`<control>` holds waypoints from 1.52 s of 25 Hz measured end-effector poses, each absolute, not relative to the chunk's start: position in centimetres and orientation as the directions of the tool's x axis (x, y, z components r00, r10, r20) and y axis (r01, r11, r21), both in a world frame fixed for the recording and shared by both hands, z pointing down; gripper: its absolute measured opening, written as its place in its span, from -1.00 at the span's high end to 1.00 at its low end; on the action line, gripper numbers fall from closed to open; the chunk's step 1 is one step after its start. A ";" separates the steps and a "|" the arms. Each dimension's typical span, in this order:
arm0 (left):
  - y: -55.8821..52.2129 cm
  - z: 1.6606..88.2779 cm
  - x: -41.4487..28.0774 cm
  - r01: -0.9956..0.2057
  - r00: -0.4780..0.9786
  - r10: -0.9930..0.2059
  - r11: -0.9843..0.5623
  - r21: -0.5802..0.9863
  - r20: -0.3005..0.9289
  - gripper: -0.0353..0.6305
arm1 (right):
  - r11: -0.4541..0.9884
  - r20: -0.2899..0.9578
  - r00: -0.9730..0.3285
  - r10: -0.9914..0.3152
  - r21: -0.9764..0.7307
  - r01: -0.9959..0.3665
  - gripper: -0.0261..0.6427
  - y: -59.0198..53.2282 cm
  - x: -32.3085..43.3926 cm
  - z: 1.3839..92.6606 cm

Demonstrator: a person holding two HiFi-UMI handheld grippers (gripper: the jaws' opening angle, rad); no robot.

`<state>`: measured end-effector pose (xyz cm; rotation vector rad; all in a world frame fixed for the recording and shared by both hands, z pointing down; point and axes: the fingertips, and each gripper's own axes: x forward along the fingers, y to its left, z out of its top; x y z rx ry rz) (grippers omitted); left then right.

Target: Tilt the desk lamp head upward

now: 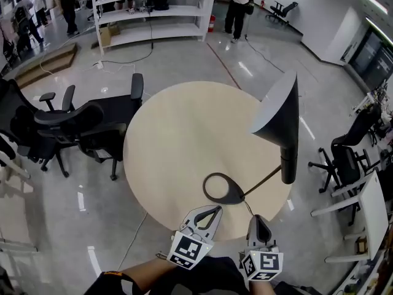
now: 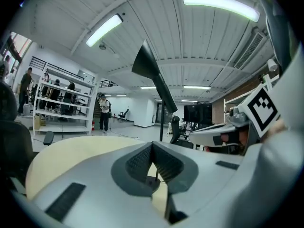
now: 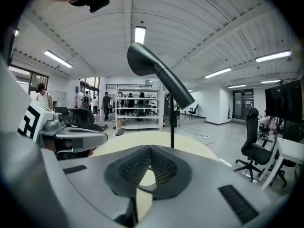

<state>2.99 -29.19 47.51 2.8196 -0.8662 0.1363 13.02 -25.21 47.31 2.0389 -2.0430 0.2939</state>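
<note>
Now, markings: black-and-white square codes on both gripper cubes.
Lamp place: desk lamp [image 1: 284, 134] on round table [image 1: 178, 140], ring base [image 1: 233, 195] near the front edge.
Lamp axis: lamp head [image 3: 159, 72] slants, flared shade high, narrow neck low, atop a thin leaning stem.
Left gripper [image 1: 215, 211]: jaws closed, empty, just short of the base.
Right gripper [image 1: 256, 221]: jaws closed, empty.
Around: office chairs [image 1: 80, 128] left; shelving [image 1: 150, 8] behind.
</note>
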 end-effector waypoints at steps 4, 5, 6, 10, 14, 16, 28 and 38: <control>-26.7 46.6 3.0 -0.590 0.807 -0.575 -0.797 0.130 0.139 0.75 | 0.041 0.289 -0.034 -0.957 0.021 -0.999 0.89 -23.4 12.9 46.6; -25.9 46.4 3.3 -0.597 0.802 -0.581 -0.793 0.125 0.139 0.75 | 0.050 0.285 -0.043 -0.957 0.018 -0.999 0.89 -22.7 13.0 46.4; -24.9 46.2 3.6 -0.603 0.797 -0.588 -0.789 0.120 0.140 0.75 | 0.058 0.281 -0.052 -0.958 0.015 -0.998 0.89 -21.9 13.3 46.3; -21.2 45.9 5.4 -0.635 0.771 -0.620 -0.766 0.099 0.148 0.75 | 0.091 0.259 -0.085 -0.962 0.013 -0.996 0.89 -18.8 14.9 46.0; -16.6 46.3 6.6 -0.676 0.734 -0.657 -0.730 0.094 0.173 0.75 | 0.122 0.247 -0.120 -0.962 -0.008 -0.993 0.89 -14.9 16.6 46.4; -14.2 46.7 6.8 -0.702 0.708 -0.680 -0.707 0.087 0.191 0.75 | 0.144 0.242 -0.144 -0.960 -0.019 -0.989 0.89 -12.8 17.2 46.5; -2.3 48.1 5.3 -0.821 0.564 -0.792 -0.568 0.053 0.234 0.75 | 0.284 0.226 -0.291 -0.930 -0.063 -0.957 0.89 -2.8 17.1 48.1; 2.1 46.8 2.2 -0.856 0.507 -0.831 -0.516 0.022 0.230 0.75 | 0.333 0.183 -0.343 -0.922 -0.083 -0.939 0.89 0.1 14.5 46.3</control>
